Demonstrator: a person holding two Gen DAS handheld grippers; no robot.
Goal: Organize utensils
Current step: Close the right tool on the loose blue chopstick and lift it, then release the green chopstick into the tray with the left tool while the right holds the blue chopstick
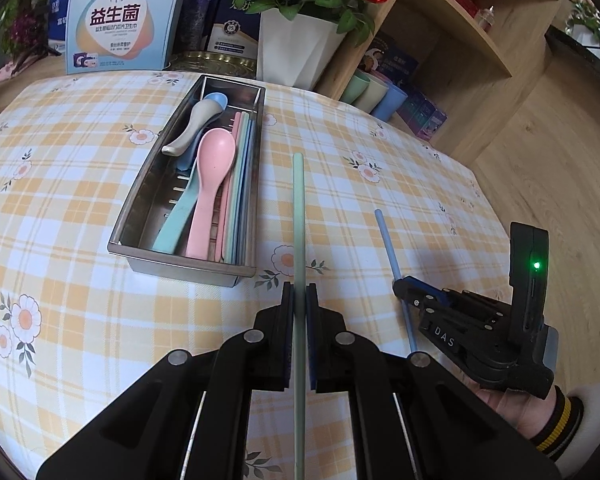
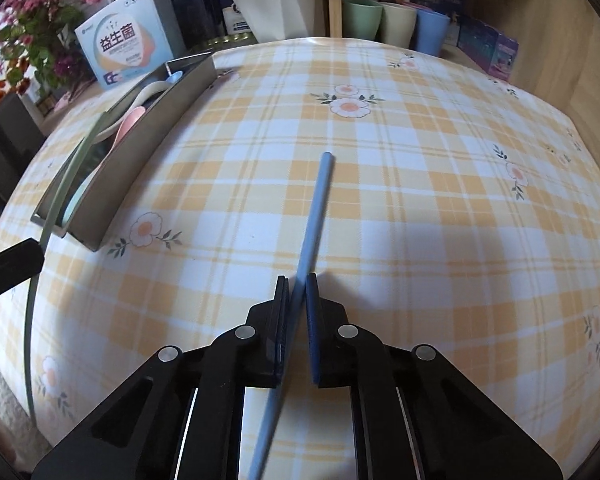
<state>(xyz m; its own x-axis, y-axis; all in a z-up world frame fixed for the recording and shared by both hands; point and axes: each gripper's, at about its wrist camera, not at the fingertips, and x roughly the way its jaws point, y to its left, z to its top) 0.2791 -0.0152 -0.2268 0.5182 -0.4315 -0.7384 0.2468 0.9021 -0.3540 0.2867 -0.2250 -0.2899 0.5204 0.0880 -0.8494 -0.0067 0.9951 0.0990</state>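
A steel utensil tray on the plaid tablecloth holds a pink spoon, a grey spoon, a teal spoon and several pastel chopsticks. My left gripper is shut on a green chopstick, which points away just right of the tray. To the right, my right gripper is shut on a blue chopstick. In the right wrist view the right gripper pinches that blue chopstick above the cloth, with the tray at the left and the green chopstick over it.
A printed box, a white flower pot with red roses and a wooden shelf stand behind the table. Pastel cups sit at the far edge. A person's hand in a striped cuff holds the right gripper.
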